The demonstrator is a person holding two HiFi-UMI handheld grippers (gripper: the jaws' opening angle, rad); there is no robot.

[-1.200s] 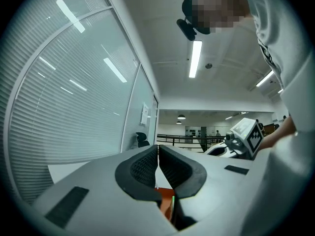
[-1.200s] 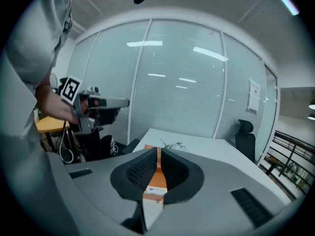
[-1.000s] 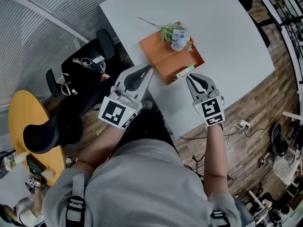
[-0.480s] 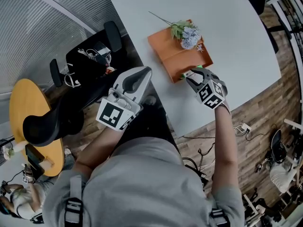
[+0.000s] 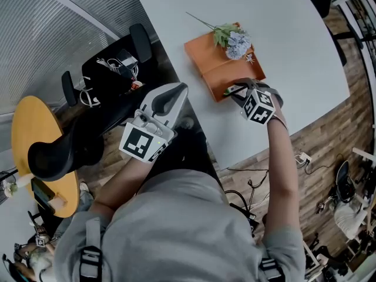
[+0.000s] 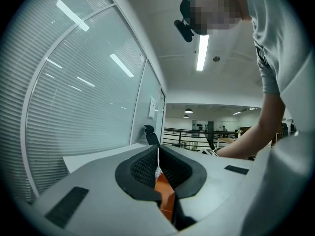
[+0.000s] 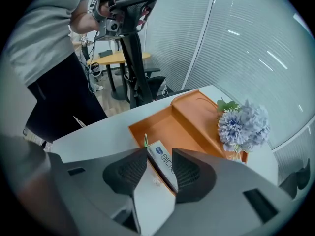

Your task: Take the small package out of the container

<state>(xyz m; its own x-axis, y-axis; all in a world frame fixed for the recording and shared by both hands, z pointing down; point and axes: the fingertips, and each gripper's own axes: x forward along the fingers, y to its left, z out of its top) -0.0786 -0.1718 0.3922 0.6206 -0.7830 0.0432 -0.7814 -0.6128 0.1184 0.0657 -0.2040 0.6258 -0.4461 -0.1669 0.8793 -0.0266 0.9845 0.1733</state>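
Right gripper view: lining up the grasp, package not yet gripped.
Right gripper (image 7: 158,156) jaws were opening and straddled the small package (image 7: 165,165); the pads didn't look to be pressing. The package leaned on edge against the orange container's (image 7: 165,129) near wall at frame centre, long axis upper left to lower right, printed face up. Next move, I'd say: close across its thin side and lift clear. Left gripper (image 6: 158,168) jaws were together, empty.

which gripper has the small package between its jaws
The right gripper: its jaws are opening either side of the package at the tray's near edge. The left gripper is shut on nothing, away from the tray.
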